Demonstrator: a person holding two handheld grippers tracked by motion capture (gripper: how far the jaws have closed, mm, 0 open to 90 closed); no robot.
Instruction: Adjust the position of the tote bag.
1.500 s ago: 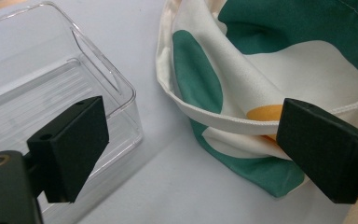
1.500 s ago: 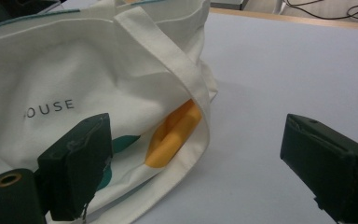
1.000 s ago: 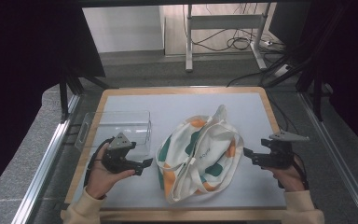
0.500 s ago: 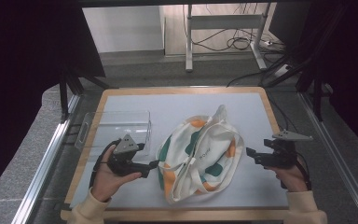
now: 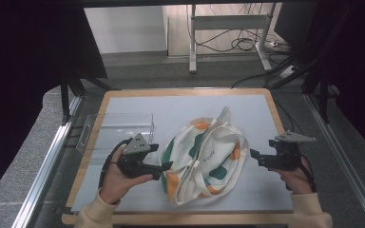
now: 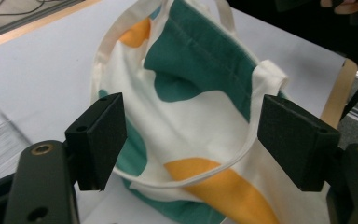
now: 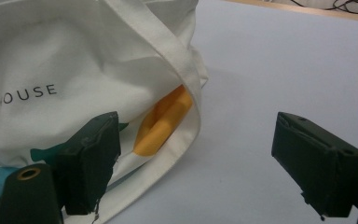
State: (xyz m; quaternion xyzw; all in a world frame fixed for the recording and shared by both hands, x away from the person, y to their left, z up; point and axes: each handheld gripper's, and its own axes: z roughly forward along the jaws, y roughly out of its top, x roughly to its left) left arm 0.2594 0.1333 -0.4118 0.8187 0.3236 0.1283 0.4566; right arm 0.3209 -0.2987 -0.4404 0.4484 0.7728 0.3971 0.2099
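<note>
"OUSE" printed on tote bag [image 7: 74, 84]

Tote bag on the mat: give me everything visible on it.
The tote bag is cream cloth, likely canvas, with green and orange patches and small dark lettering. It lies crumpled and flat in the middle of the white mat, its cream strap handles draped loosely across it. The left gripper is open at its left edge, fingers to either side of the fabric; whether they touch it can't be told. The right gripper is open just beside its right edge.
</note>
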